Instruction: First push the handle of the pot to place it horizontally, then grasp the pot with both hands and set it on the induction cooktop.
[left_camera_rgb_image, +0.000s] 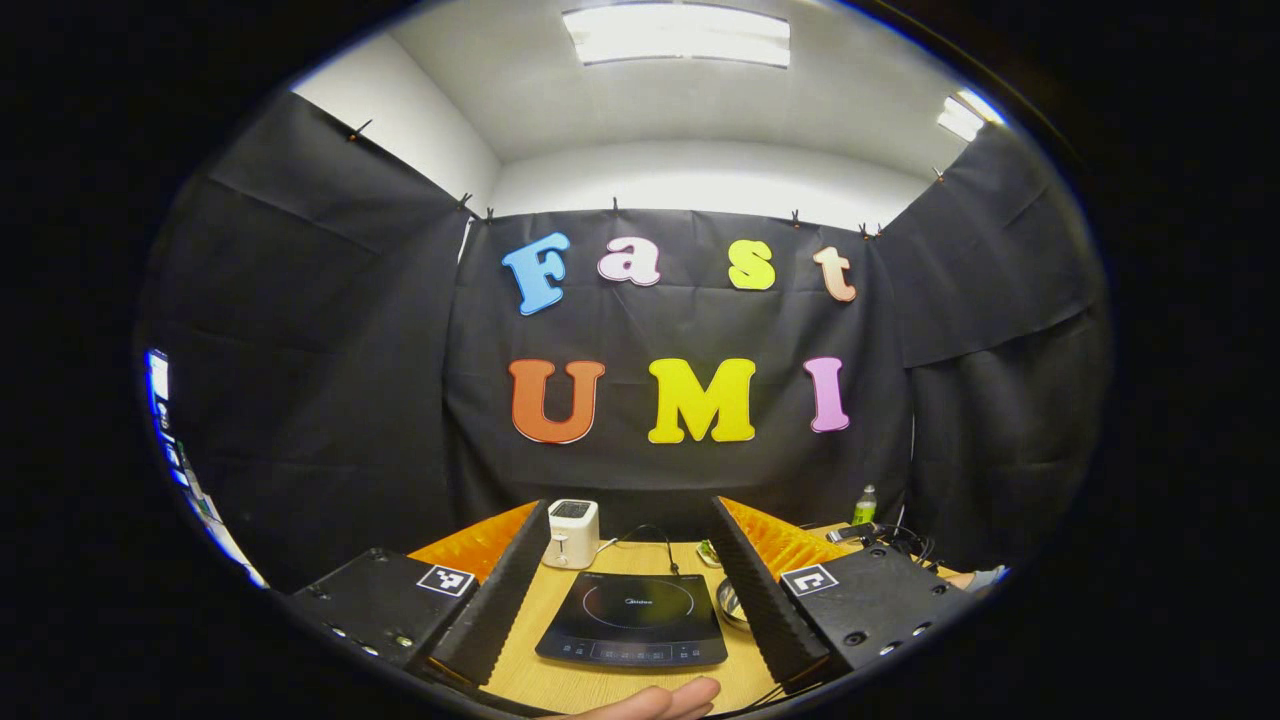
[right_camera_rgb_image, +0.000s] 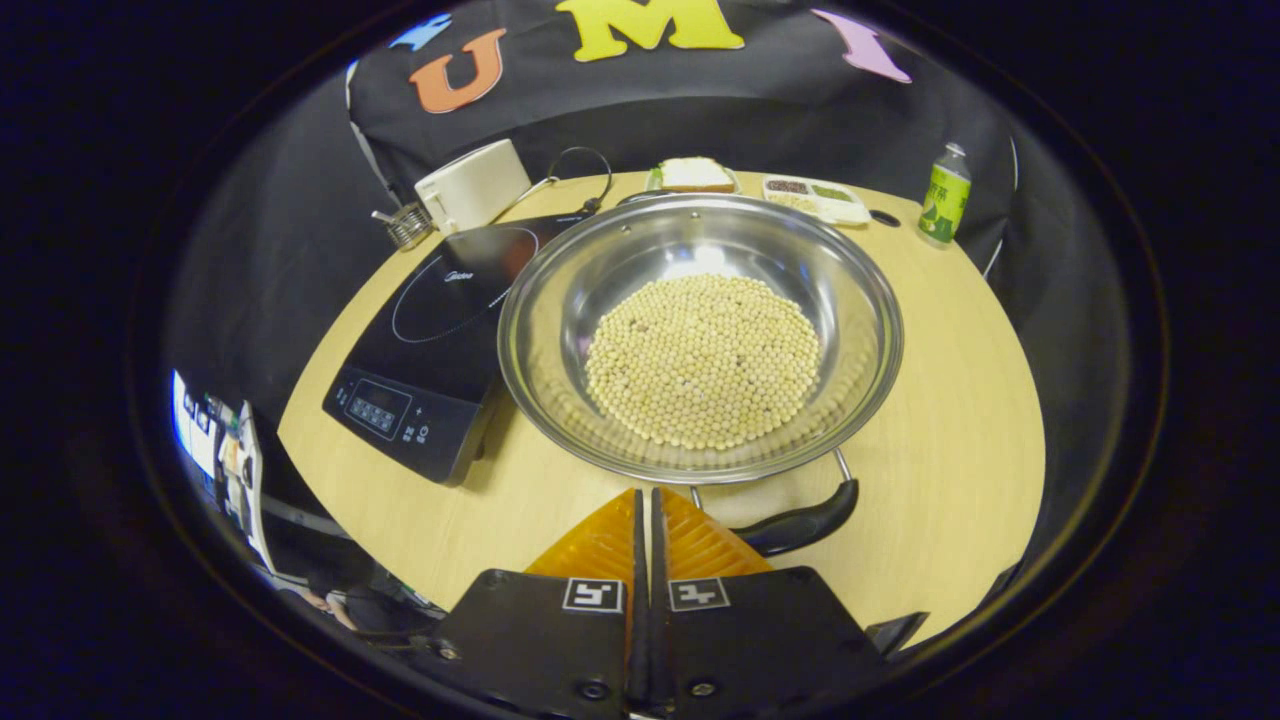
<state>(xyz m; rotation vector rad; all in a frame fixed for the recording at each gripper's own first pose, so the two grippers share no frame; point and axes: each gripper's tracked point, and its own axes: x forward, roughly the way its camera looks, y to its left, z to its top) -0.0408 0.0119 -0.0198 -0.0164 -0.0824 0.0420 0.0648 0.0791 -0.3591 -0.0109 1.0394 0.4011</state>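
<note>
Right tool (right_camera_rgb_image: 645, 515), clenched and empty, sits just beside the pot (right_camera_rgb_image: 700, 335) handle (right_camera_rgb_image: 800, 525); push its end sideways slowly, low over the desk (right_camera_rgb_image: 960, 400), keeping beans (right_camera_rgb_image: 702, 360) settled; left tool (left_camera_rgb_image: 630, 580) is released

Left view level, far; right view steep, near; both share induction cooktop (left_camera_rgb_image: 632, 620).

White toaster (right_camera_rgb_image: 472, 184), green bottle (right_camera_rgb_image: 944, 194), perhaps bread (right_camera_rgb_image: 696, 173)
</note>
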